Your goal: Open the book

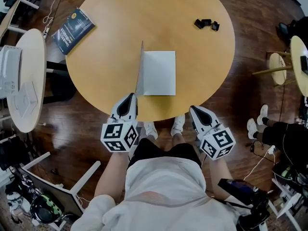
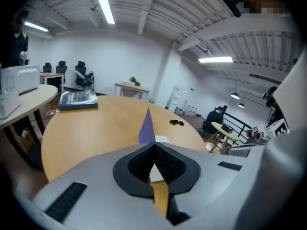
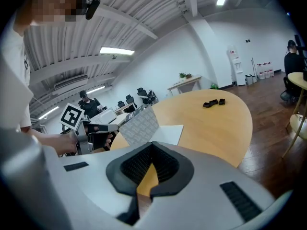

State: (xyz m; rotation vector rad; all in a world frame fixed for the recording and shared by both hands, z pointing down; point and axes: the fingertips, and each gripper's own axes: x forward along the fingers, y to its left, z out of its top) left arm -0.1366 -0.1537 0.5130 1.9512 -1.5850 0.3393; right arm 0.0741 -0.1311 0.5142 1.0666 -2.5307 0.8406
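On the round table's [image 1: 120, 23] near side the book [image 1: 160, 73] lies, its cover [image 1: 140, 69] upright, pinched by my left gripper [image 1: 130, 99]. My right gripper [image 1: 196, 111] is clenched, empty. The cover seems light and bendy; I'd hold its free edge.

The raised cover [image 1: 139, 67] of the book [image 1: 159, 73] appeared edge-on in the head view, so its faces were not visible there. Its lower edge was hidden behind the closed jaws of the left gripper [image 2: 153, 146]. The black items [image 1: 207, 24] on the tabletop [image 1: 115, 18] were too small to identify. The tabletop's far edge was cut off. Print on the second book [image 1: 73, 30] was illegible.
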